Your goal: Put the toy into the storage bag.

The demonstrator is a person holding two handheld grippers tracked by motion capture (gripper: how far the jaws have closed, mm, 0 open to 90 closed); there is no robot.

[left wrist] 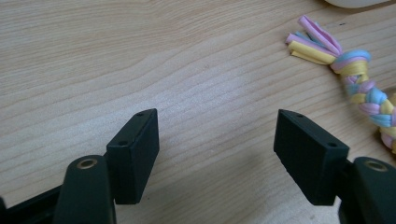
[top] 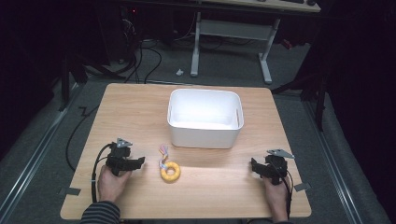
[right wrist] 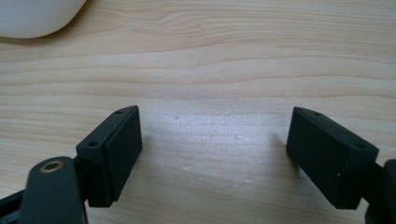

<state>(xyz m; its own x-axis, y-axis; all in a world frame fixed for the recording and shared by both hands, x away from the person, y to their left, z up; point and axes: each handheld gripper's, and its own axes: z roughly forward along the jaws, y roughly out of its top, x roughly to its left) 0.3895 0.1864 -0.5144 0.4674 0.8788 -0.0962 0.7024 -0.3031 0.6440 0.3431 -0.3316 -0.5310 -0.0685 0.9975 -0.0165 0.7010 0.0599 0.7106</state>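
Note:
A yellow ring toy [top: 170,171] with a braided pastel rope tail [left wrist: 362,86] lies on the wooden table [top: 140,107] in front of a white bin [top: 204,118]. My left gripper [top: 136,163] rests low on the table just left of the toy, jaws open with bare wood between them [left wrist: 215,140]. The rope tail passes to the right of its right jaw, apart from it. My right gripper [top: 255,166] sits near the table's right front, open over bare wood [right wrist: 212,149].
The white bin's rounded corner [right wrist: 32,16] lies far ahead-left of the right gripper. Beyond the table stand a white-legged desk [top: 233,32] and loose cables on the grey floor [top: 140,60]. A tape mark [top: 301,186] sits at the table's right front.

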